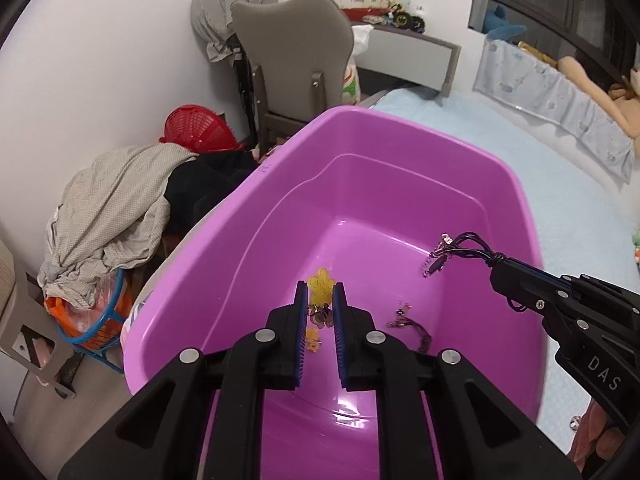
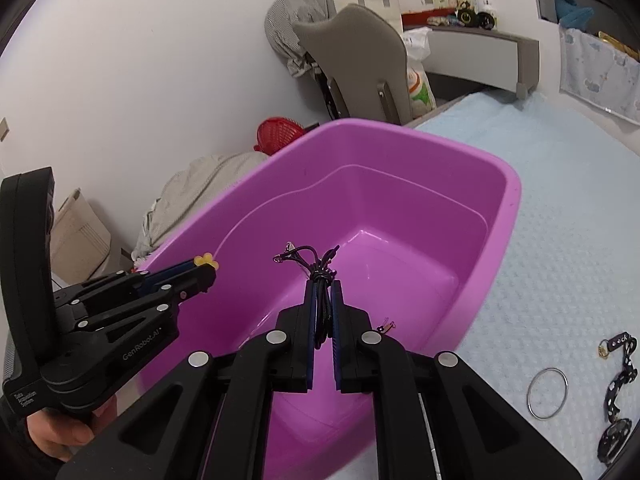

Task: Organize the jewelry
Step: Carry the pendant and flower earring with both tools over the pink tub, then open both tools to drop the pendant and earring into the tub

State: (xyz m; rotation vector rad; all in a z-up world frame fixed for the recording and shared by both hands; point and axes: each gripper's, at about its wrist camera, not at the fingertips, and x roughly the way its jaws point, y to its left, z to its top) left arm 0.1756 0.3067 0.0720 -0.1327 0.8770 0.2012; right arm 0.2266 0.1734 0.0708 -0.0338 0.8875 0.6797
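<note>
A purple plastic tub [image 1: 400,184] [image 2: 400,200] sits on a pale blue bed cover. Over its inside, my left gripper [image 1: 320,300] [image 2: 207,270] is shut on a yellow flower charm [image 1: 320,285] [image 2: 206,260] with small metal bits hanging below it. To its right, my right gripper [image 2: 325,286] [image 1: 496,270] is shut on a bundled black cord necklace [image 2: 316,262] [image 1: 460,248], whose clasp ends stick out past the fingertips. A dark chain piece [image 1: 412,325] [image 2: 386,325] lies on the tub's floor.
On the bed cover to the right lie a metal bangle [image 2: 547,393], a black dotted strap [image 2: 618,376] and a round dark item [image 2: 614,438]. Left of the bed are piled clothes [image 1: 112,216], a red basket [image 1: 198,128] and a grey chair [image 1: 296,60].
</note>
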